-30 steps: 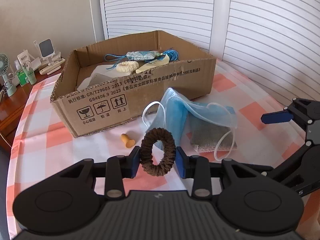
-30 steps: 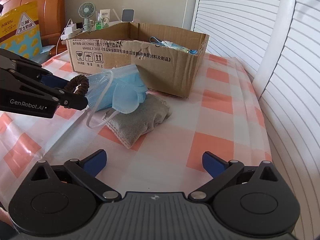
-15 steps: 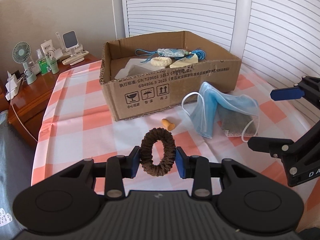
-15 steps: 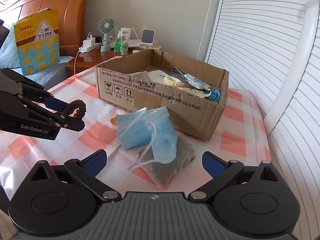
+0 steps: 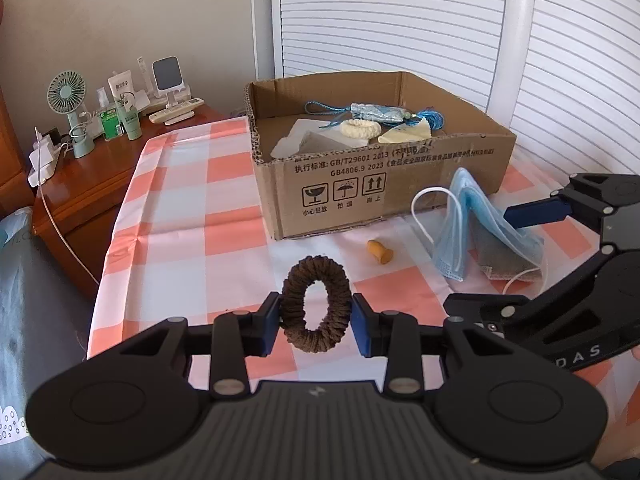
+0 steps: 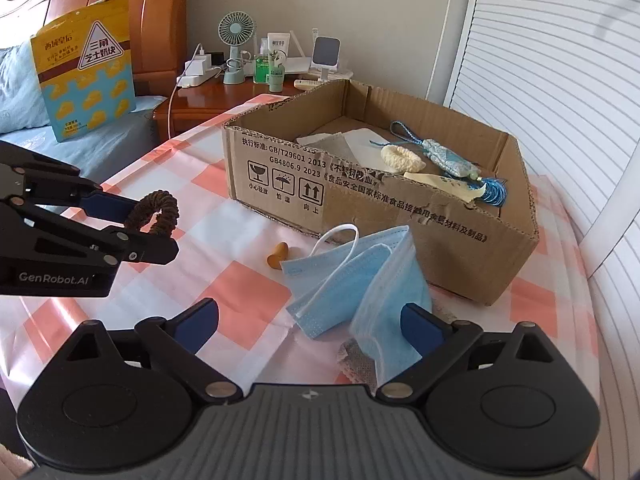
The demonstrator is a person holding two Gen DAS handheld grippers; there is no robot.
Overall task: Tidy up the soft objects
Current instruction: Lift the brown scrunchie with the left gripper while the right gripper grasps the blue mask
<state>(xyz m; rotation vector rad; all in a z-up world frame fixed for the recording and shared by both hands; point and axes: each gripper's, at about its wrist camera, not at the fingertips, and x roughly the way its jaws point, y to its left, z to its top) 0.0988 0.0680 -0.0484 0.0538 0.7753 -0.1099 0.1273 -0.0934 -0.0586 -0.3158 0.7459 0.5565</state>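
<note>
While both views look down across a checked tablecloth (image 5: 192,184):
Left gripper (image 5: 315,322): its pads pinch a brown hair scrunchie (image 5: 315,307), held upright above the cloth.
Right gripper (image 6: 310,322): its jaws are spread wide with nothing gripped, low over a blue face mask (image 6: 360,276).
Middle: the mask lies on a grey cloth pad (image 5: 500,258); a small orange plug (image 6: 278,255) sits beside it.
Far: an open cardboard box (image 6: 400,216) holds a cream scrunchie (image 6: 402,159) and a blue tassel charm (image 6: 448,160).

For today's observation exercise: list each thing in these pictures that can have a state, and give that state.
Left claw: shut on the brown hair tie, held off the table.
Right claw: open, empty.
Cardboard box: open-topped, partly filled.
Blue face mask: crumpled, lying outside the box on a grey cloth.
Cream hair tie: inside the box.
Orange earplug: loose on the tablecloth.
</note>
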